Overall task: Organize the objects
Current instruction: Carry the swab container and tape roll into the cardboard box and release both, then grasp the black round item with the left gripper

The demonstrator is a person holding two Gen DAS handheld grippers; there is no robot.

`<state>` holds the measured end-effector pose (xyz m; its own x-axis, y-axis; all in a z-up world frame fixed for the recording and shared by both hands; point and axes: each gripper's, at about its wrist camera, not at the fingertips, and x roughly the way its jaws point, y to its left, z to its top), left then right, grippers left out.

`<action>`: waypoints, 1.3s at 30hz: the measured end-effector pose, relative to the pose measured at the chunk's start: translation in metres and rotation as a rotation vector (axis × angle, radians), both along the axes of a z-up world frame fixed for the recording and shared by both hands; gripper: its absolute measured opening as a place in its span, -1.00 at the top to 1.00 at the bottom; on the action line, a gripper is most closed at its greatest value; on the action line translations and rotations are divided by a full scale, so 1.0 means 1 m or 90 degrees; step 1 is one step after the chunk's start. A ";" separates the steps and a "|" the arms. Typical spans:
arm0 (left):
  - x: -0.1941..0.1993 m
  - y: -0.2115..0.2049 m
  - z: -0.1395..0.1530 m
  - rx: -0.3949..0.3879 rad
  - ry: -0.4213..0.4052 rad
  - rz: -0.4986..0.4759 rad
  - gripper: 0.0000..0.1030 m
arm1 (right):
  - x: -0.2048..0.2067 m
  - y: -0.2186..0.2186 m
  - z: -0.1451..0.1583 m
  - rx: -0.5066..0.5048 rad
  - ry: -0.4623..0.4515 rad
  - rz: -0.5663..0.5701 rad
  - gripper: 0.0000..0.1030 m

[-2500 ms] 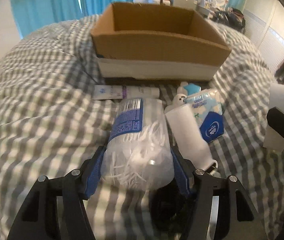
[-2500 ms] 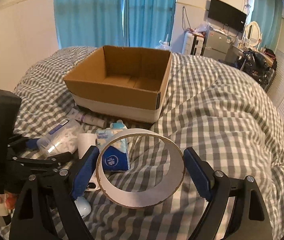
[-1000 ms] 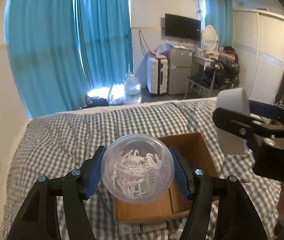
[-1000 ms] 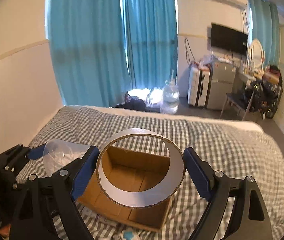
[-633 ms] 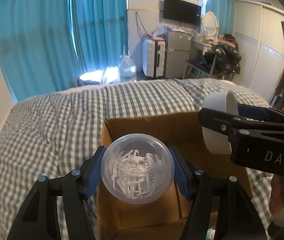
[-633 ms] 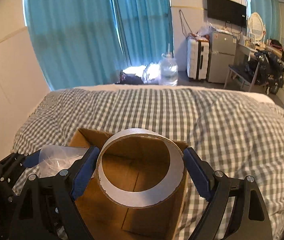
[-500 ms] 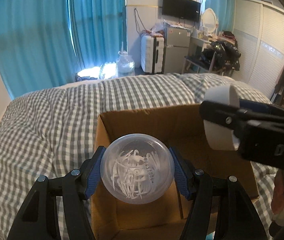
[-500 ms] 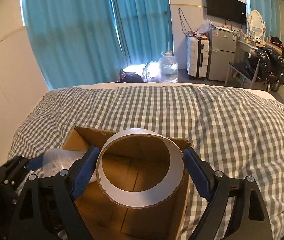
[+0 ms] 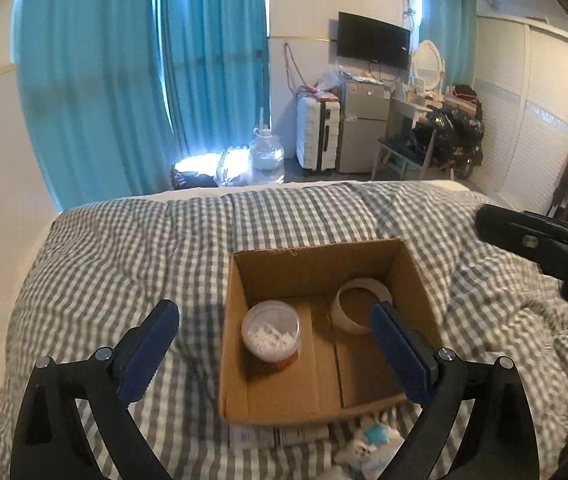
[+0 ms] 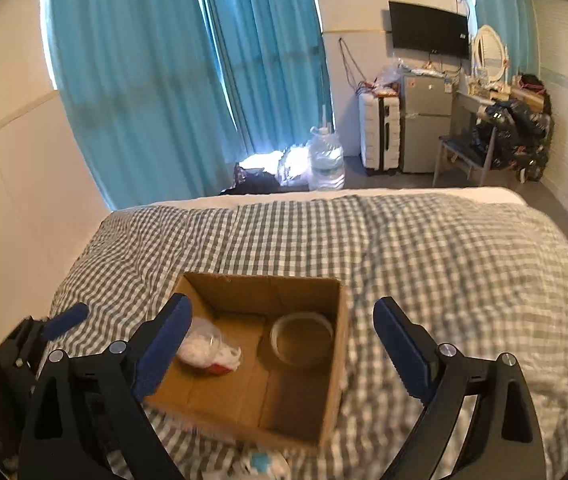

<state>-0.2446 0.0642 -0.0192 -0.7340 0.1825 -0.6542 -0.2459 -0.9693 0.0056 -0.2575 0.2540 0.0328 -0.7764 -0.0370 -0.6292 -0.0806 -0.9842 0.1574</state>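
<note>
Cardboard box (image 9: 236,344) holds clear jar (image 9: 271,334) beside tape roll (image 9: 359,306).

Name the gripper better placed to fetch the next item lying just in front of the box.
Left, marginally. Both the left gripper and right gripper are open and empty above the cardboard box. The leftover items show more fully at the bottom of the left wrist view.

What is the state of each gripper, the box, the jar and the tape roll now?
left gripper: open, holding nothing
right gripper: open, holding nothing
cardboard box: open-topped, on the bed
clear jar: inside the box, left part
tape roll: inside the box, right part
</note>
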 end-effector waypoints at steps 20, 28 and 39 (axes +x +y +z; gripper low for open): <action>0.146 -0.041 -0.074 -0.021 -0.084 0.029 -0.93 | 0.185 -0.044 -0.050 0.139 -0.036 0.072 -0.80; 0.164 -0.028 -0.139 -0.010 -0.202 -0.039 -0.91 | 0.178 -0.049 -0.125 0.104 -0.125 0.079 -0.80; 0.171 -0.005 -0.163 0.050 -0.260 -0.165 0.51 | 0.170 -0.044 -0.152 0.086 -0.171 0.071 -0.79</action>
<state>-0.0736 0.0590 -0.1819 -0.3442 0.3853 -0.8562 -0.4458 -0.8696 -0.2121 -0.0876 0.2098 -0.1188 -0.5782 -0.0153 -0.8157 0.0081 -0.9999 0.0130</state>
